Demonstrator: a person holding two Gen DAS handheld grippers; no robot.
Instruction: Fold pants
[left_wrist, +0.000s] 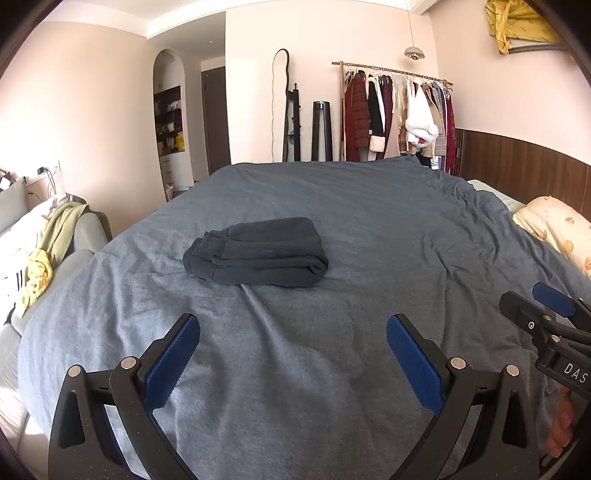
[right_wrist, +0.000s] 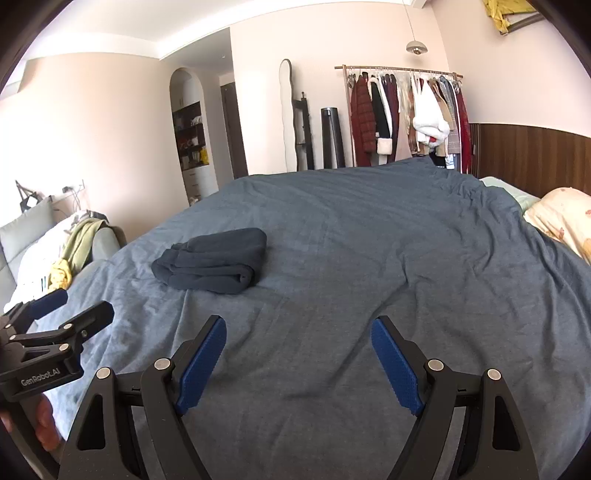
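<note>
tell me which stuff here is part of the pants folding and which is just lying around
Part of the job:
- dark pants, folded in a bundle on the bed
- left gripper, open
- right gripper, open
- blue duvet, the work surface

Just lying about:
- patterned pillow
- clothes rack
- green throw on the sofa

left wrist: low over near bed (left_wrist: 332, 369) edge, facing clothes rack (left_wrist: 395, 110) | right wrist: beside it, same heading | shared: bed, rack

Pants (left_wrist: 258, 253): dark matt knit cloth, soft. Bed cover (left_wrist: 369, 229): blue-grey matt woven cloth, creased. Left claw (left_wrist: 293, 363): matt black plastic, blue ribbed pads (left_wrist: 413, 363), shiny metal pins. Far-right wall panel (left_wrist: 524, 166): dark wood.
</note>
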